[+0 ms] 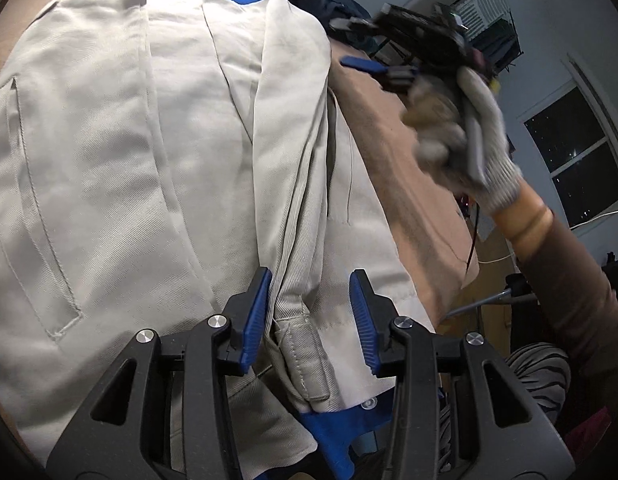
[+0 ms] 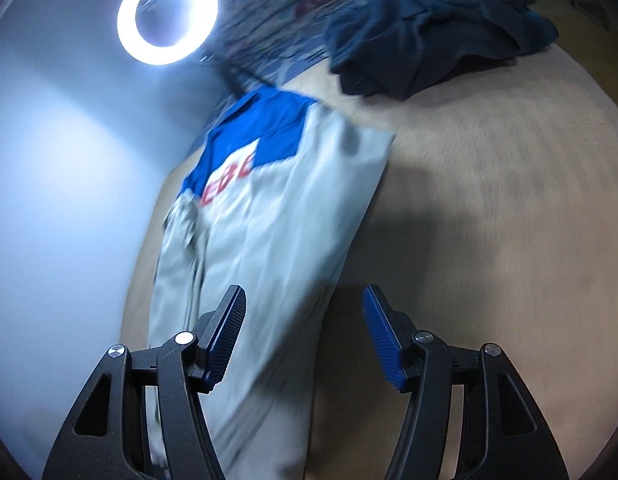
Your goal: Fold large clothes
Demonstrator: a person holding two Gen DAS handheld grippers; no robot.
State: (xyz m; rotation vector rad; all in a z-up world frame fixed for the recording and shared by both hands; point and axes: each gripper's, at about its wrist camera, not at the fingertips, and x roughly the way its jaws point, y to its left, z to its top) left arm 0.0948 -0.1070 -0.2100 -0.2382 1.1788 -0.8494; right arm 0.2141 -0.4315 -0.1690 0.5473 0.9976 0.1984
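So the big item is the grey-and-blue jacket (image 1: 157,152), spread across the tan table (image 1: 389,128) and filling most of the left-wrist frame, sleeves already folded inward. It looks like a mid-weight twill: soft and floppy, not slippery, probably bulky where the layers stack. The sleeve cuff (image 1: 305,356) at bottom centre seems the best place to grab, since its stitched edge is firmer. The left gripper (image 1: 311,320) straddles that cuff with its jaws apart, not pinching. The right gripper (image 2: 305,336) is spread wide too, holding nothing, up in the air. A dark blue garment (image 2: 437,28) sits upper right.
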